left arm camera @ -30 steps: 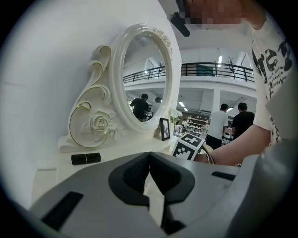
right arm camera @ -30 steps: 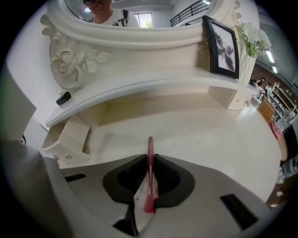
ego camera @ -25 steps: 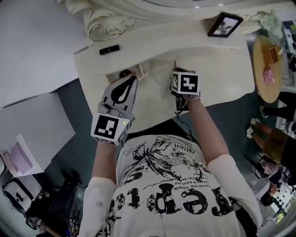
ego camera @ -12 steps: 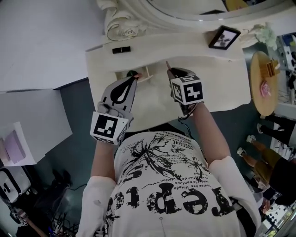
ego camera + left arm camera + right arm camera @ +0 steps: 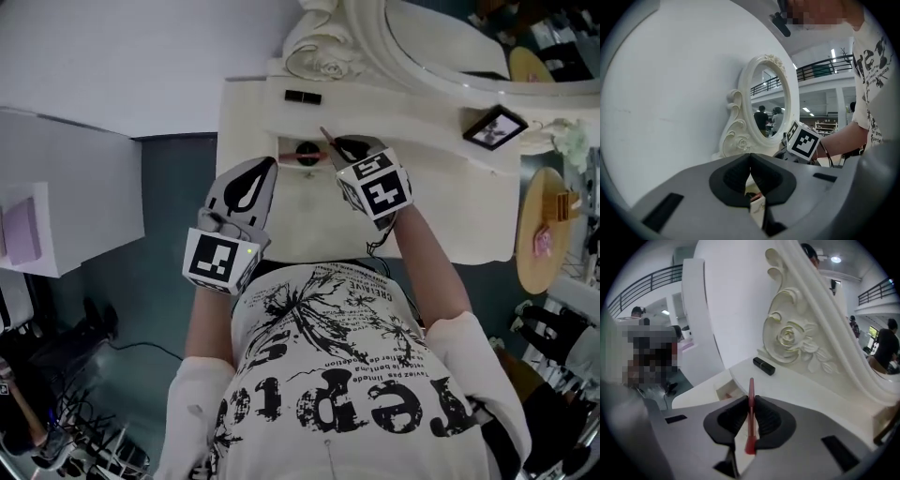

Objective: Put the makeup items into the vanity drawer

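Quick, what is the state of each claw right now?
Left claw: closed, nothing in it.
Right claw: closed on a red pencil.

The left gripper had its jaws together, empty. An ornate white mirror stood ahead, beside a white wall.

A small photo (dark-framed) stands near a round wooden table.

Your T-shirt is showing the word "CREATIVE" in small print, just behind the right gripper, toward your body.
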A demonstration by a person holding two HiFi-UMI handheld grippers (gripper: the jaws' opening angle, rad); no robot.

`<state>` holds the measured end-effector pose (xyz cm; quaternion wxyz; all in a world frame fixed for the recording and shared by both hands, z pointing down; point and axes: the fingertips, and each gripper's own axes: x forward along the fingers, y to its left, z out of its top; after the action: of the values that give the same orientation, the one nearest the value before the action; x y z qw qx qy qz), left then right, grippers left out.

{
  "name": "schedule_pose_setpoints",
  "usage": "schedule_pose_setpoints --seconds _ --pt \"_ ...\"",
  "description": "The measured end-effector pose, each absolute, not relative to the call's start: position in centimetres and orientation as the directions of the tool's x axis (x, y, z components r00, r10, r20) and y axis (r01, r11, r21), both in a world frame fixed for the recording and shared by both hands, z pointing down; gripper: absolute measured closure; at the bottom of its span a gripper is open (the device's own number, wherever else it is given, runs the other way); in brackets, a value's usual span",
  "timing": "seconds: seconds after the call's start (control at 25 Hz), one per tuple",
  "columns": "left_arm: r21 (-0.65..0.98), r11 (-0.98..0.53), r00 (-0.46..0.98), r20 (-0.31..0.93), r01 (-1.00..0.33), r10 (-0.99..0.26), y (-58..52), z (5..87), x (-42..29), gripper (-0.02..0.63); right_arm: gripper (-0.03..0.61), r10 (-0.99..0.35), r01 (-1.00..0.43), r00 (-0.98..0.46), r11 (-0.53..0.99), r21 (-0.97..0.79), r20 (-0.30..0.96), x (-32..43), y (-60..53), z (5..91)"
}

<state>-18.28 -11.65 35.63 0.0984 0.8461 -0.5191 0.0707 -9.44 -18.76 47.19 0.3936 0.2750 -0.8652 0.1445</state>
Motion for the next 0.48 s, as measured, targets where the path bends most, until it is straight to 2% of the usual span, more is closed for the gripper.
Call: schedule_pose_setpoints --seconds 0.28,0.48 --pt "0.114 -0.327 0.346 0.254 -0.938 -0.903 -11.0 37.3 -21.5 0.6 0.515 -0.215 -0.414 -0.591 0.908 -0.064 0.777 -14.3 -17.4 49.4" --pt "0.118 -0.278 0.3 0.266 -0.953 -0.916 -10.3 37.9 -22.6 0.6 0.515 -0.162 -0.349 -0.591 0.934 -0.069 0.79 -15.9 -16.5 50.7"
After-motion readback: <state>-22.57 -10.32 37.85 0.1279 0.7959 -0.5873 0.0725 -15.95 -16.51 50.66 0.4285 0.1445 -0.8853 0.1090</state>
